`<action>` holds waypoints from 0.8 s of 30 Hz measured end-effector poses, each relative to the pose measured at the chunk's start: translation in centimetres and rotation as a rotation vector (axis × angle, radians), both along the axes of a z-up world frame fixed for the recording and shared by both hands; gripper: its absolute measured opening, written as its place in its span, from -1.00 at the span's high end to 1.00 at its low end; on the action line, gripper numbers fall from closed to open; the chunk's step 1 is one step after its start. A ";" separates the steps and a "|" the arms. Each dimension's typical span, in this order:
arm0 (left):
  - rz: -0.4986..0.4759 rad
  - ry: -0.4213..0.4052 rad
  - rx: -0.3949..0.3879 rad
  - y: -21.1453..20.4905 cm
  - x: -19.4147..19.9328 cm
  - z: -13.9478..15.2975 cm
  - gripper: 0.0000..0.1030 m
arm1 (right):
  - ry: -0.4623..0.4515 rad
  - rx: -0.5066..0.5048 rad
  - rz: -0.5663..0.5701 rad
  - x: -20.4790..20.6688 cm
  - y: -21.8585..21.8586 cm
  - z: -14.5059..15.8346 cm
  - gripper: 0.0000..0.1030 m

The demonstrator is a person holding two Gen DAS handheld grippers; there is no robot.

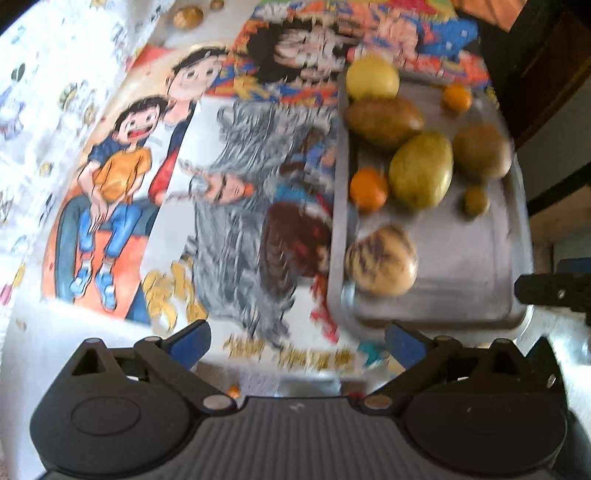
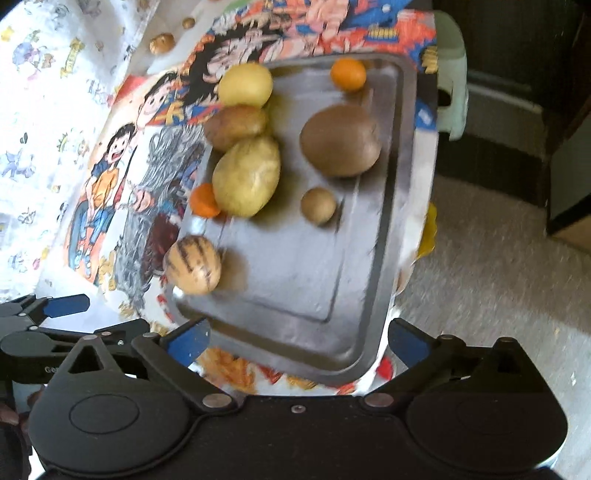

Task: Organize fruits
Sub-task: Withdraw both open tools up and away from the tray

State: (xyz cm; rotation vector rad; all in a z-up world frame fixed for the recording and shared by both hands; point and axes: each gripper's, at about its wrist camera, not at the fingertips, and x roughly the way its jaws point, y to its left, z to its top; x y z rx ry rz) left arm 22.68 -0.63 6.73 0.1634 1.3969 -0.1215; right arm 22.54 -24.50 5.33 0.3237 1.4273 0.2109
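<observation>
A metal tray [image 1: 461,266] [image 2: 314,280] lies on a cartoon-print cloth and holds several fruits: a striped melon [image 1: 382,260] [image 2: 192,264], a green mango [image 1: 421,170] [image 2: 246,176], a brown kiwi [image 1: 482,151] [image 2: 340,140], a brown oblong fruit [image 1: 384,122] [image 2: 234,125], a yellow fruit [image 1: 373,77] [image 2: 245,84], two small oranges [image 1: 368,189] [image 2: 348,74] and a small green fruit [image 1: 476,200] [image 2: 318,205]. My left gripper [image 1: 297,341] is open and empty, before the tray's near left corner. My right gripper [image 2: 299,341] is open and empty over the tray's near edge.
Walnuts [image 1: 188,16] [image 2: 161,43] lie on the cloth at the far left. The cartoon-print cloth [image 1: 221,184] covers the surface left of the tray. The table's right edge drops to a carpeted floor [image 2: 498,277]. A pale green stool [image 2: 452,74] stands beyond.
</observation>
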 end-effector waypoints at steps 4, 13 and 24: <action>0.013 0.008 0.021 0.6 -0.8 0.4 -0.99 | 0.043 0.013 0.066 0.1 2.1 -0.1 -0.99; 0.069 -0.017 0.083 2.7 -0.8 1.5 -0.99 | 0.013 0.018 0.187 0.6 5.3 0.9 -0.99; 0.109 -0.005 0.113 4.9 -0.2 1.7 -0.99 | -0.026 -0.001 0.196 3.0 7.0 1.5 -0.99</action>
